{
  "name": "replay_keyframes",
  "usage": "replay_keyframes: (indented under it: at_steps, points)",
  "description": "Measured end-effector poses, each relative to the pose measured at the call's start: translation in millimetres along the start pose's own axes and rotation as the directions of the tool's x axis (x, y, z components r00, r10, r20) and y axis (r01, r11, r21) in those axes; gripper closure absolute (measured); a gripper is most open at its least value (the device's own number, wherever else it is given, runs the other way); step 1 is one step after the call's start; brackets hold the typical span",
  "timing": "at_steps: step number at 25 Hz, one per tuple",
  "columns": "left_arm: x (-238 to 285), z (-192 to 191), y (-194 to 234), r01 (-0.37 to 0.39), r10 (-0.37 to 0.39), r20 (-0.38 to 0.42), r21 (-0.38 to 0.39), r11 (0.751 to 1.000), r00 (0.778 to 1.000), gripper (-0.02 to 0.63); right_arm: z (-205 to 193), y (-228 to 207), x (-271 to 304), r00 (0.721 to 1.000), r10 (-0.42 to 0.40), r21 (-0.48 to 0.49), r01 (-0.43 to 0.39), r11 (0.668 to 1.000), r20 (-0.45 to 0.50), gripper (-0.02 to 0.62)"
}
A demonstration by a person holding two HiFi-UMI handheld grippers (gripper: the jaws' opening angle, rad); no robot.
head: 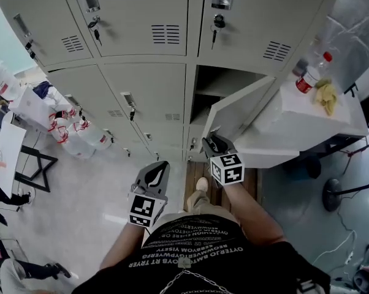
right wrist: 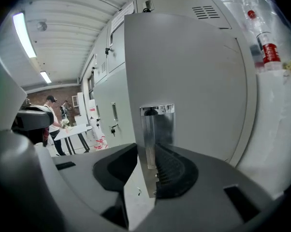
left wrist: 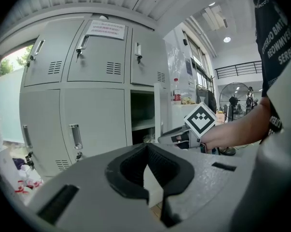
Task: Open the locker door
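A bank of grey lockers fills the wall ahead. One lower locker door stands swung partway out, and its dark compartment with a shelf shows behind it. My right gripper is at the door's free edge. In the right gripper view the door edge and its metal handle sit between the jaws, and my right gripper is shut on them. My left gripper hangs lower left, away from the lockers, shut on nothing. It looks at the open compartment.
A white counter stands right of the open door, with a red-capped bottle and a yellow cloth on it. A fan base and cables lie at the right. Bags and a folding table are at the left.
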State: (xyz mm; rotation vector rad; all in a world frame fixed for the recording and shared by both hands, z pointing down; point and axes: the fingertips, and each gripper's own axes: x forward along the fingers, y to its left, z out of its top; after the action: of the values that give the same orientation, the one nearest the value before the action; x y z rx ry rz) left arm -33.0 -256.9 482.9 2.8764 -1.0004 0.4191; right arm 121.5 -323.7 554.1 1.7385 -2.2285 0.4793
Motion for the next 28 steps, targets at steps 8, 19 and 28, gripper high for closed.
replay_keyframes:
  at_steps: [8,19,28]
  points:
    - [-12,-13,-31,0.064,-0.064,-0.012,-0.014,0.998,0.998,0.614,-19,-5,-43,0.999,0.049,-0.064,-0.049,0.997,0.004,0.482]
    - [-2,1,-77,0.092,-0.092,-0.014,0.003,0.996,0.996,0.614,-39,-21,-90,0.992,0.123,-0.091,-0.122,0.988,-0.005,0.474]
    - [22,6,-123,0.095,-0.095,-0.034,-0.004,0.995,0.995,0.614,-52,-42,-123,0.980,0.197,-0.114,-0.196,0.974,-0.006,0.472]
